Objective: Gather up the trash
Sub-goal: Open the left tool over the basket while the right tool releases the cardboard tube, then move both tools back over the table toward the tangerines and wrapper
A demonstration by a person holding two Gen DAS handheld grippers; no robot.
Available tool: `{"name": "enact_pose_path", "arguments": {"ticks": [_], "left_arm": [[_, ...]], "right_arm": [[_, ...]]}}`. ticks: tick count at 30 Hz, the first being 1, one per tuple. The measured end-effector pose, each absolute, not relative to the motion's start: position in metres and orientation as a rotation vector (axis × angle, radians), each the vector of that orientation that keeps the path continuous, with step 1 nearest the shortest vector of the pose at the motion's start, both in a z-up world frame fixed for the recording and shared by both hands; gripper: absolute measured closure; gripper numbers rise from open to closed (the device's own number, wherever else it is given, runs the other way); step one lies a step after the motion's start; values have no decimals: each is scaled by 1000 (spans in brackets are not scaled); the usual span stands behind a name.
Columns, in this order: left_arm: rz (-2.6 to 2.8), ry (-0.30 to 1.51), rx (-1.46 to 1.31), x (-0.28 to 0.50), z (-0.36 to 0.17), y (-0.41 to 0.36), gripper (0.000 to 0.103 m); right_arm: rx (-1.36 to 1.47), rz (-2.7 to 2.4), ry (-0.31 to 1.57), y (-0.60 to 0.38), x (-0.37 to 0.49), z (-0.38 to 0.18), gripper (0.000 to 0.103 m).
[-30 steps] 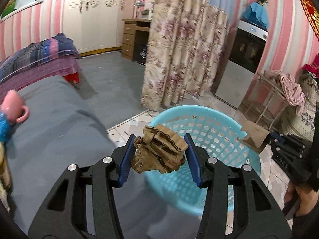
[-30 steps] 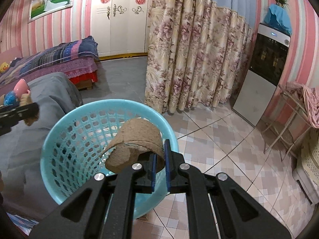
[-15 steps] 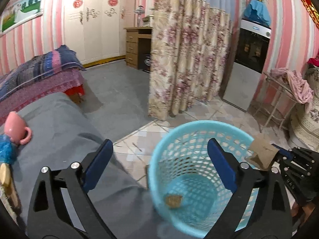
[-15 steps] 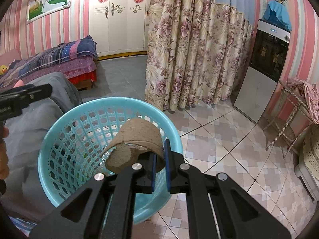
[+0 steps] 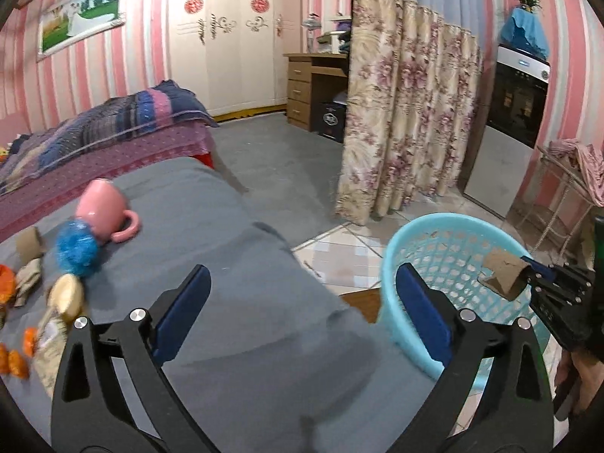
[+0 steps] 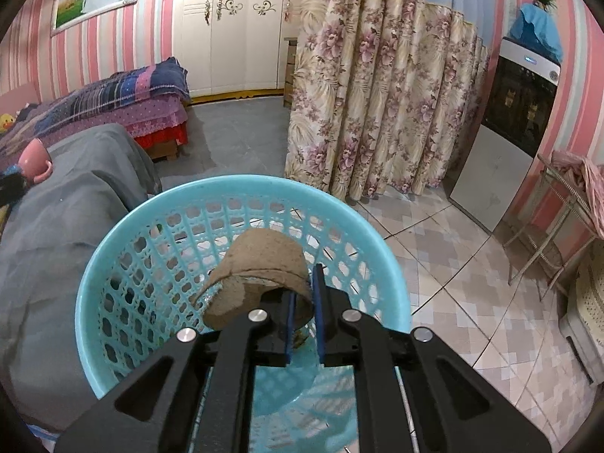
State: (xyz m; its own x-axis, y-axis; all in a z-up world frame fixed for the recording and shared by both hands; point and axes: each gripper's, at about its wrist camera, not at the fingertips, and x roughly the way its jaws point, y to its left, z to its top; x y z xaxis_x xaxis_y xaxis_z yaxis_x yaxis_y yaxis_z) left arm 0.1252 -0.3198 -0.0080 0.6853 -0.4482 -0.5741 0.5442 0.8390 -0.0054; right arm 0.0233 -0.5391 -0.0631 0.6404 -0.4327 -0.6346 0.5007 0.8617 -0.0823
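Note:
My left gripper (image 5: 302, 294) is open and empty above the grey-covered table (image 5: 234, 302), turned away from the light blue mesh basket (image 5: 449, 226). My right gripper (image 6: 304, 298) is shut on the wall of a brown cardboard tube (image 6: 260, 275) and holds it over the basket (image 6: 113, 264). The tube also shows in the left wrist view (image 5: 502, 271), at the right above the basket's rim. More trash lies at the table's left: a cardboard piece (image 5: 28, 241) and crumpled brown paper (image 5: 28, 281).
A pink mug (image 5: 104, 211), a blue pompom (image 5: 77, 249), a round tan object (image 5: 66, 296) and orange bits (image 5: 15, 358) lie on the table's left. The basket stands on tiled floor beside the table. A floral curtain (image 5: 407, 120), a bed (image 5: 94, 136) and a metal rack (image 6: 566, 204) stand beyond.
My left gripper opened and dropped the crumpled brown paper into the basket, then swung left over the table. My right gripper still holds the tube over the basket.

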Motion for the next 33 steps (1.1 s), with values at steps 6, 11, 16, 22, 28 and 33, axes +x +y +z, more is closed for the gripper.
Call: {"name": "enact_pose_path", "arguments": {"ticks": [6,11,16,22,28,33], "left_arm": [[-497,585,147,121,1,-268,5],[-441,590,96,126,9,-229,5],[-392,603,42,133,11,-193,5],[-340,600,24,132,13,-156,5],[-294,602,2,131,13,-117,5],[-234,591,-10,129,16,-75,5]], "right_arm": [[88,-542,691,-526,37,-60,28],[43,-551,683,-510,42,-51,10],[1,-567,760,-503,52,-50,9],[-18,-567,772,-493,51,-43,9],[14,-591,752,-484,52,-36,9],[29,-586,718,-466,60,-26,8]]}}
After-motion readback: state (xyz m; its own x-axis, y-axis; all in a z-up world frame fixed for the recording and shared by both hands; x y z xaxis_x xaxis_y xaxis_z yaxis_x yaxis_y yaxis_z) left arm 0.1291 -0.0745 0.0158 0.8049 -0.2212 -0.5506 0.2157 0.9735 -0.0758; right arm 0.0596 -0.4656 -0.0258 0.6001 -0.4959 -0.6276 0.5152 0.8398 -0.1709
